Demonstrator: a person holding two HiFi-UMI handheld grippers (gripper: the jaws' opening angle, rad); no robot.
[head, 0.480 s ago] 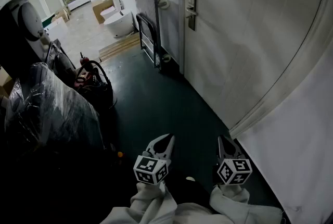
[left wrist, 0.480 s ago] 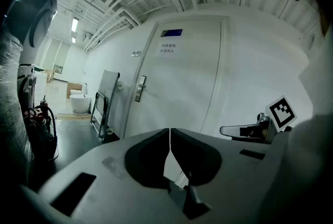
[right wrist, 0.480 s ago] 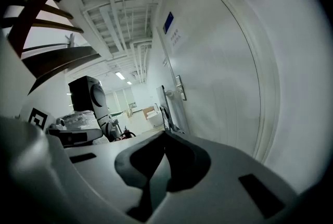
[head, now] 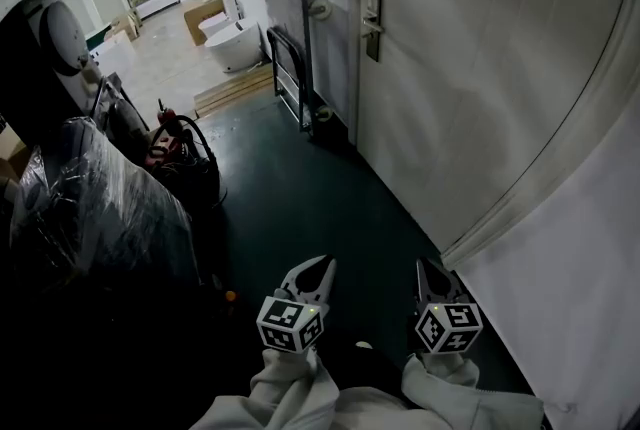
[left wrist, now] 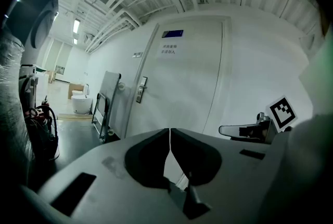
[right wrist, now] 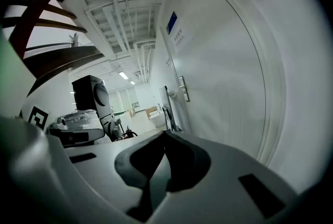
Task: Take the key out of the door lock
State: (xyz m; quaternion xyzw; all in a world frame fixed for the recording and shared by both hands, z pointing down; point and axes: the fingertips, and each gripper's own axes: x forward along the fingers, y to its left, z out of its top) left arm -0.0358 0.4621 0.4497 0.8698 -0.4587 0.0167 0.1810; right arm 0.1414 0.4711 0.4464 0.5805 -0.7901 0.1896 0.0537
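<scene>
Ahead, open floor strip (head: 300, 208) between door (head: 470, 68) and wrapped clutter (head: 90, 208).

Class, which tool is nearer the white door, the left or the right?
Right. The right tool sits close to the bottom corner of the door; the left tool is beside it, farther out over the dark floor.

Free floor (head: 300, 203) to door (head: 470, 78), trolley (head: 288, 68) on L.
</scene>
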